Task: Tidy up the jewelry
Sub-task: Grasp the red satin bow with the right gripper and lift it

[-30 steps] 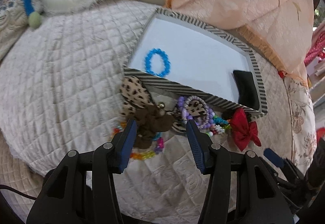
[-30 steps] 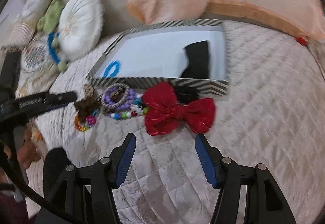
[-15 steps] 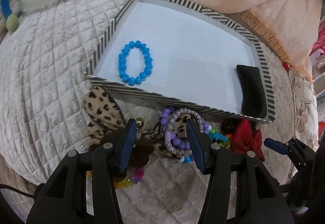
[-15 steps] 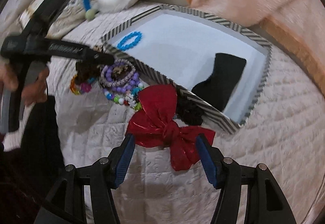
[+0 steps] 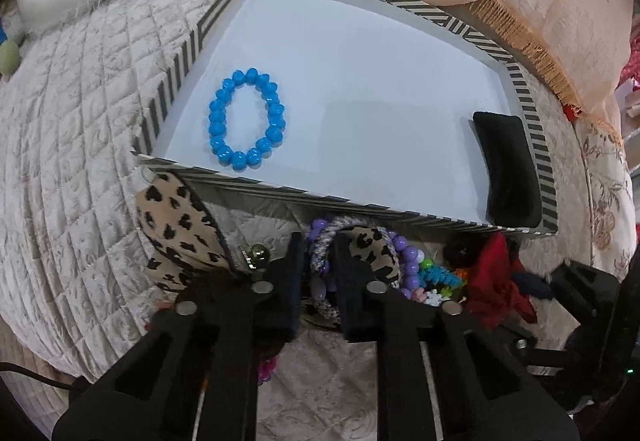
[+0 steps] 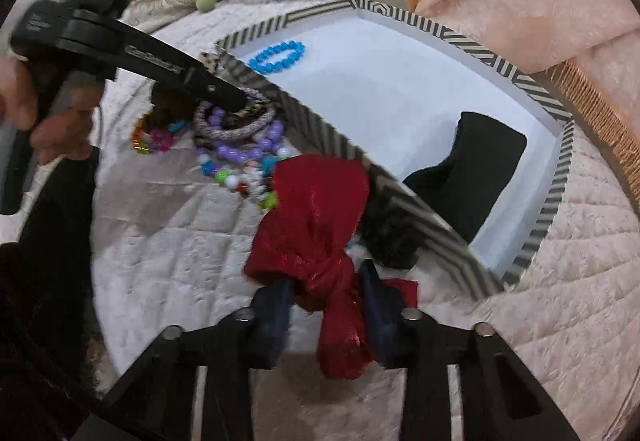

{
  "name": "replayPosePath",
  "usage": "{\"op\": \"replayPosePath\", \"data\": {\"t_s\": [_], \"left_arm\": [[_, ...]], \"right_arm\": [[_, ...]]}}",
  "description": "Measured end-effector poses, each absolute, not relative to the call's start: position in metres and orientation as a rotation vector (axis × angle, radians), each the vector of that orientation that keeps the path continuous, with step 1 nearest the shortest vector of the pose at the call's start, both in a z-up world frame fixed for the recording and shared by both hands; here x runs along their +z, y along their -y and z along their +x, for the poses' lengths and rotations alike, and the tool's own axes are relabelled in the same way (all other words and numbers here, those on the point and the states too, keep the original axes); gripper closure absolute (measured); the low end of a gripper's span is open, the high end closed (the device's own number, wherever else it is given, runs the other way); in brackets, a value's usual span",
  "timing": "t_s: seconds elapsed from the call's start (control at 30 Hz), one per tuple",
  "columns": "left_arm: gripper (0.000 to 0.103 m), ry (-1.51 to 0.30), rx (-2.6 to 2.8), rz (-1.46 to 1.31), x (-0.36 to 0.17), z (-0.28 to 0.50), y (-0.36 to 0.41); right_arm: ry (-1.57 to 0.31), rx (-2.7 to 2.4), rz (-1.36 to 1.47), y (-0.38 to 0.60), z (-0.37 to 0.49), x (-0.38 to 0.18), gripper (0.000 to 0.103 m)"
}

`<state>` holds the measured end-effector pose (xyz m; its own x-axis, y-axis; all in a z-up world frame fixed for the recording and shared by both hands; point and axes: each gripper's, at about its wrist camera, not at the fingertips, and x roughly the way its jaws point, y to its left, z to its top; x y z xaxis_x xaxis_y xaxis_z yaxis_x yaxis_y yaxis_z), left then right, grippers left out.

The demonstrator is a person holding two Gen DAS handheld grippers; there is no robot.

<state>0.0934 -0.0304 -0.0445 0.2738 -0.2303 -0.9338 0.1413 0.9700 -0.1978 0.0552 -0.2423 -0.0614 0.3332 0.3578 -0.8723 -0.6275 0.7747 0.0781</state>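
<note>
**Both tools clamped on a piece, lift-out to the tray comes next**

You are at the pick-up step on both sides. Your left tool [image 5: 318,261] has its fingers closed in tight on the rim of the woven bangle [image 5: 320,241], the grey-and-purple ring with the leopard-print band [image 5: 374,247] through it, which lies on the quilted bed [image 5: 80,121] just outside the near wall of the striped tray [image 5: 546,145]. The right wrist view shows the same grip from the side, the tool tip pressed onto the bangle at the top of the bead pile.

Your right tool [image 6: 326,291] is pinched on the knot of the red bow [image 6: 316,209], which lies on the bed against the tray's outer wall, partly over a dark scrunchie [image 6: 390,237].

Inside the tray so far are only the blue bead bracelet [image 5: 246,117] near the left end and a black cushion [image 5: 508,165] at the right end, so most of the sorting looks undone.

For the next move, I'd judge that you should lift each piece straight up before crossing the wall. The bangle sits tangled among the purple beads [image 5: 406,253] and mixed coloured beads [image 6: 240,173], so raise it slowly and watch for a strand trailing along. The open white floor between bracelet and cushion looks like the natural place to set things down. The bow is soft and hangs from one pinch point, so carry it high enough to clear the rim.
</note>
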Motion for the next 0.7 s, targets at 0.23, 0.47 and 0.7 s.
{"op": "replayPosePath", "data": {"t_s": [0.23,0.47,0.7], "left_arm": [[0.095,-1.226,-0.282,-0.136,-0.022,0.079,0.016],[0.095,-1.162,-0.313,-0.161,0.014,0.063,0.004],[0.095,-1.125,-0.328,-0.185,0.037,0.055,-0.003]], "right_arm": [[-1.045,0.667,-0.193,0.252,0.027,-0.036,0.077],[-0.989,0.648,-0.068,0.260,0.007,0.000,0.077],[-0.962,0.605,0.007,0.265,0.001,0.014,0.077]]}}
